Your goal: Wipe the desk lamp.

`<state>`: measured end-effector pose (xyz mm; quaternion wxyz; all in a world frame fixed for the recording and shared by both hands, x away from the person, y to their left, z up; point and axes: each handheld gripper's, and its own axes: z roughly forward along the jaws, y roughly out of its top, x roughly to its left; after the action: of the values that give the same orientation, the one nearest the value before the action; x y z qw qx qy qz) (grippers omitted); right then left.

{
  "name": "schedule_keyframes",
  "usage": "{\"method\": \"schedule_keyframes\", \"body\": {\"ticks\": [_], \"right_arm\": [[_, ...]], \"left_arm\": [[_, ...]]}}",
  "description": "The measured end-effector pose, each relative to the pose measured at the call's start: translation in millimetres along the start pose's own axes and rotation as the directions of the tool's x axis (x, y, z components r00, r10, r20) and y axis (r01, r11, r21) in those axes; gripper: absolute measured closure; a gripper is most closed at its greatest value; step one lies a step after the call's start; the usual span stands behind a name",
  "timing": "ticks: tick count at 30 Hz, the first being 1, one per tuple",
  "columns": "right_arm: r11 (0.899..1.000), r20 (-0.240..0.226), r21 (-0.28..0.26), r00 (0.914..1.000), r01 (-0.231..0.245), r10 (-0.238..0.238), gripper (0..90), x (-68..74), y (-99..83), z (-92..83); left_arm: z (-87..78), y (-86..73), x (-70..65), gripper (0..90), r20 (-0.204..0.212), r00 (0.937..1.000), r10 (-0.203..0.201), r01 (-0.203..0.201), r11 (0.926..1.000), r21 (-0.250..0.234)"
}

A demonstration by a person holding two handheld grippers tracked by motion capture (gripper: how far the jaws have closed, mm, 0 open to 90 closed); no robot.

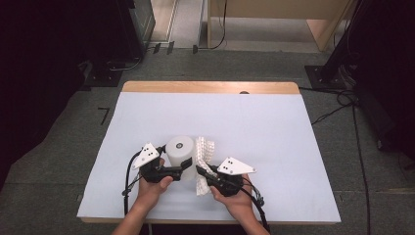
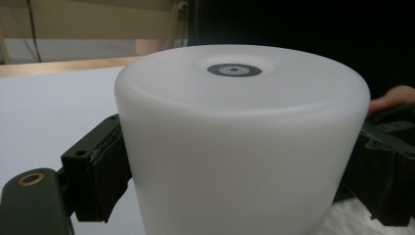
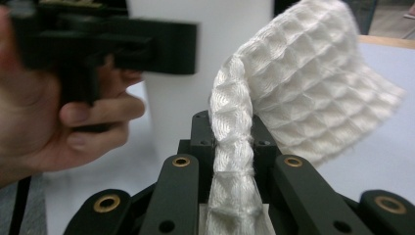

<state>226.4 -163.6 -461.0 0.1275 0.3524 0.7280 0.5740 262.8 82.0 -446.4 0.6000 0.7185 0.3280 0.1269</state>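
Note:
A white, smooth cylinder (image 1: 179,147) with a dark ring on its top stands upright on the near middle of the table. My left gripper (image 1: 180,161) is shut on it. The left gripper view has its black jaws pressed on both sides of the cylinder (image 2: 240,122). Just right of it, my right gripper (image 1: 201,172) is shut on a white waffle-weave cloth (image 1: 204,149). In the right gripper view the cloth (image 3: 303,88) rises bunched from between the jaws and flops over to the right. Beyond it are the cylinder (image 3: 195,83) and the left gripper (image 3: 112,39) in a hand.
A white sheet (image 1: 254,127) covers the table, with a bare wooden strip (image 1: 210,87) along the far edge. Cables (image 1: 342,105) run over the grey floor to the right. Pale wooden furniture (image 1: 274,19) stands at the back.

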Motion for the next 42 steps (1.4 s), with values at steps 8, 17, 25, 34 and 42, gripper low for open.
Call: {"method": "schedule_keyframes", "body": {"ticks": [8,17,25,34,42], "right_arm": [[1.0,-0.03,0.018,0.9995,0.007,-0.007,78.7,3.5,-2.2,2.6],[1.0,-0.025,0.019,0.9997,-0.003,0.004,78.6,-0.5,-2.2,2.8],[0.997,0.066,-0.02,0.9953,-0.07,0.072,78.5,-23.5,-0.5,-9.4],[0.997,0.085,-0.028,0.9932,-0.078,0.08,78.5,-29.2,-0.7,-11.8],[0.996,0.084,-0.018,0.993,-0.082,0.083,78.5,-29.7,-2.0,-11.5]], "left_arm": [[-1.9,2.0,3.1,9.0,-0.05,0.9987,0.007,-0.007,0.9999,-0.008],[-3.0,3.7,3.2,9.0,-0.041,0.9975,0.059,-0.059,0.9982,-0.006],[6.9,-7.1,5.6,8.9,-0.176,0.9715,0.159,-0.154,0.9871,0.045],[12.4,-18.3,5.5,8.8,-0.216,0.9481,0.233,-0.219,0.9716,0.091],[8.0,-20.2,7.5,8.2,-0.217,0.9467,0.238,-0.22,0.9697,0.106]]}}
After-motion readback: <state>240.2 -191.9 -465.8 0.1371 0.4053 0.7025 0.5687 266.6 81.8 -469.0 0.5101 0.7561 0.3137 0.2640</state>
